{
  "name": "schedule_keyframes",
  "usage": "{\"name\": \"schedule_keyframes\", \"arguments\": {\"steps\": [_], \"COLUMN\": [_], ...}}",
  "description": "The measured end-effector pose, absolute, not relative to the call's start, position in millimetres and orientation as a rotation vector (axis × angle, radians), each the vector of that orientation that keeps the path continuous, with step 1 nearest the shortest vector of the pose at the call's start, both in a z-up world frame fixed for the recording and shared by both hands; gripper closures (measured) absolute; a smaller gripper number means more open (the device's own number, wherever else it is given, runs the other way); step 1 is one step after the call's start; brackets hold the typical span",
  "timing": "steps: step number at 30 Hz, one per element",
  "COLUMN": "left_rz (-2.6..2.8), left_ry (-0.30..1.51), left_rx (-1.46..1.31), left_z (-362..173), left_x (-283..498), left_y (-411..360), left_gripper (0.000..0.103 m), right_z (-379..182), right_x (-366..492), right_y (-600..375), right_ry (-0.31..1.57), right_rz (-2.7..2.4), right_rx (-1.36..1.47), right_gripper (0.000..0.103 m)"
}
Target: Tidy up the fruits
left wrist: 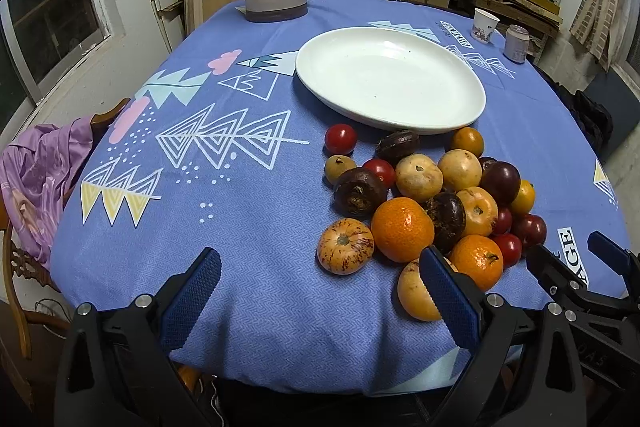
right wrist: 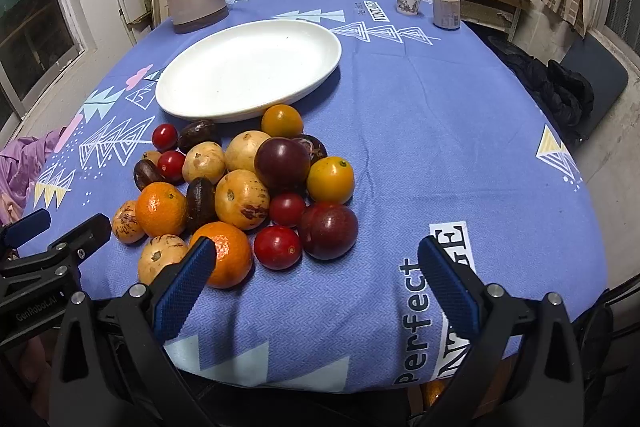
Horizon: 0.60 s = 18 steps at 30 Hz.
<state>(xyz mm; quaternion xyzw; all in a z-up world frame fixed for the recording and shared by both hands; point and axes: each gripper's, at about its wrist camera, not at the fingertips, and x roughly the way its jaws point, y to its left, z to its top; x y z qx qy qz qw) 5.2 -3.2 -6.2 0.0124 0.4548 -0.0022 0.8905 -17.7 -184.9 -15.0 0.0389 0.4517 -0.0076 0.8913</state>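
A: Describe the fruit pile (right wrist: pixel 240 187).
B: Mixed heap on the blue-clothed bench (right wrist: pixel 440 147): orange mandarins, pale yellow speckled fruits, dark purple plums, small red tomatoes.
A: Container status?
B: White oval plate (right wrist: pixel 248 71), just beyond the pile, holds nothing.
A: Tongs?
B: Left tongs (left wrist: pixel 320 267) open, pile at their right; one fruit sits behind the right pad. Right tongs (right wrist: pixel 316 259) open, pile at near left.
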Motion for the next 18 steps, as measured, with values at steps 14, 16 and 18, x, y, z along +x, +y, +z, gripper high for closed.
{"name": "schedule_keyframes", "arguments": {"steps": [14, 16, 18], "left_rz": [-0.011, -0.012, -0.012], "left_ry": [0.951, 0.952, 0.952], "left_rx": [0.024, 0.024, 0.022], "left_z": [-8.1, -8.0, -7.8], "left_x": [4.3, 3.8, 3.5], "left_y": [-5.4, -5.7, -5.5], "left_gripper": [0.003, 0.003, 0.003], "right_z": [-17.4, -17.8, -17.7], "right_x": [-18.2, -18.5, -18.2], "right_y": [-184.7, -184.6, -184.7], "right_ry": [0.944, 0.944, 0.944], "right_rz": [-0.011, -0.011, -0.011], "right_rx": [0.082, 0.082, 0.083], "right_gripper": [0.004, 0.004, 0.004]}}
